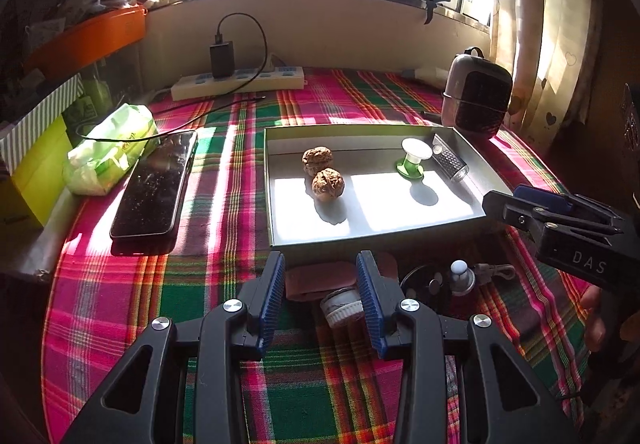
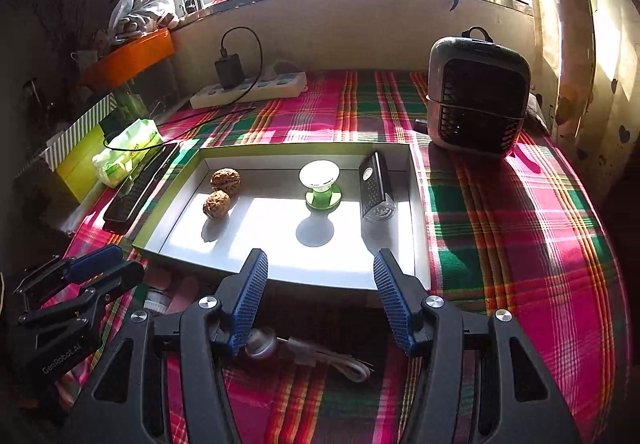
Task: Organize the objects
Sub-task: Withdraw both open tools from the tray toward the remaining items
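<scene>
A shallow grey tray [image 1: 276,204] [image 2: 418,212] lies on the plaid cloth. It holds two walnuts [image 1: 322,172] [image 2: 221,192], a green and white spool-shaped piece [image 1: 414,158] [image 2: 320,186] and a small black grater-like box [image 1: 450,160] [image 2: 374,188]. My left gripper [image 1: 322,284] is open, just before the tray's near edge, over a small white round jar [image 1: 342,306] and a brown pad [image 1: 316,278]. My right gripper [image 2: 320,284] is open over the tray's near edge, with a white plug and cable [image 2: 316,358] [image 1: 464,276] below it.
A black phone [image 1: 154,188] [image 2: 138,184] and a green tissue pack [image 1: 110,148] [image 2: 128,152] lie left of the tray. A small heater [image 1: 476,96] [image 2: 476,92] stands at the back right. A power strip with charger [image 1: 240,78] [image 2: 248,86] lies by the wall. Boxes [image 1: 36,148] stand at far left.
</scene>
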Available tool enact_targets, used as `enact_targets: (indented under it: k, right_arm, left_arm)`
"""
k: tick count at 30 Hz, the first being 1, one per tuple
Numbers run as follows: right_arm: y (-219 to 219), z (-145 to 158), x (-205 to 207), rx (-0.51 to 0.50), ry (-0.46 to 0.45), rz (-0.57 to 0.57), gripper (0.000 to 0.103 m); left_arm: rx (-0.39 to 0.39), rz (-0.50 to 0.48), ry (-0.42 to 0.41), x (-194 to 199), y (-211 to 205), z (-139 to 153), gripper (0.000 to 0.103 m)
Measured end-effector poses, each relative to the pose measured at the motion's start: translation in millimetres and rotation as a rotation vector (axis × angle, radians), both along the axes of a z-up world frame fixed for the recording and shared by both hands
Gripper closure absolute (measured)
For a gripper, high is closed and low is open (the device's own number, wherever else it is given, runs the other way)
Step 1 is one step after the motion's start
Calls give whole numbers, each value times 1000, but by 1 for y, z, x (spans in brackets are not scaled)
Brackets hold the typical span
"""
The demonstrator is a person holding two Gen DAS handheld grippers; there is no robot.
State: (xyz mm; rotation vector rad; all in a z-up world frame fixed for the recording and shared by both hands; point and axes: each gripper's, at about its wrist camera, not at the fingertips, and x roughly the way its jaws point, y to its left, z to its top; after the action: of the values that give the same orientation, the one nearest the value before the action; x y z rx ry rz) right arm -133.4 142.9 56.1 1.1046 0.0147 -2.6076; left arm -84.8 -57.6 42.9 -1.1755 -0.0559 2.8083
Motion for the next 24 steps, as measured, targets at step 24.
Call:
enact_targets:
  k: [24]
  right_arm:
    - [17, -39, 21, 53, -78, 76, 47]
  left_arm:
    - [82, -41, -57, 10, -7, -24, 65]
